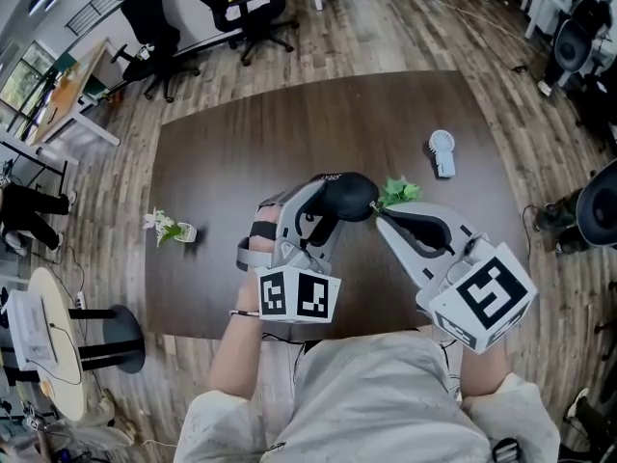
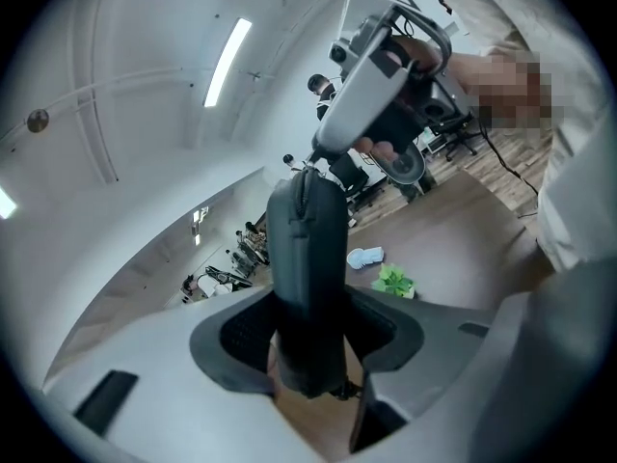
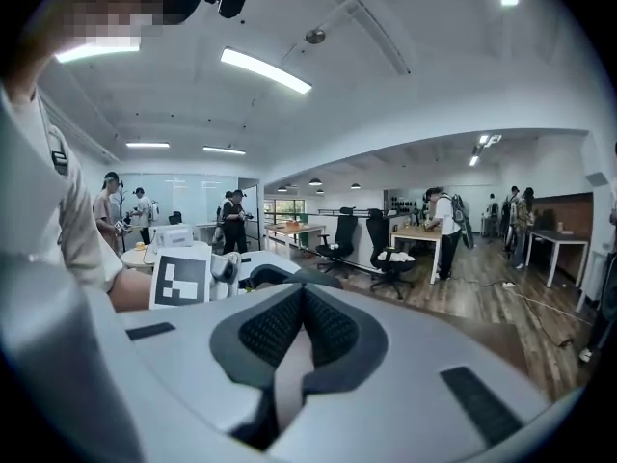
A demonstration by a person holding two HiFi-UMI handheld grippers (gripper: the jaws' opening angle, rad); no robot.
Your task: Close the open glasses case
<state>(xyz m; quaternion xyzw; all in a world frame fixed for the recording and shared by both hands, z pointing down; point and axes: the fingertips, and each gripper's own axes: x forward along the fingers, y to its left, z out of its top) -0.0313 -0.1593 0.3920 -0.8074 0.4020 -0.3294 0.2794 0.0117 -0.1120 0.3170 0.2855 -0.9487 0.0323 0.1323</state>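
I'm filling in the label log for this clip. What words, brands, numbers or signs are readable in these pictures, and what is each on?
No words, brands or numbers can be read.
Left cube on the left gripper: black-and-white square markers, patterns only, no text.
Right cube on the right gripper: the same kind of marker, no text.
Glasses case: plain dark shell, no print shows.

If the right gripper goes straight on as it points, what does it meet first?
The glasses case in the left gripper; the right gripper seems to be at its end, contact unclear.
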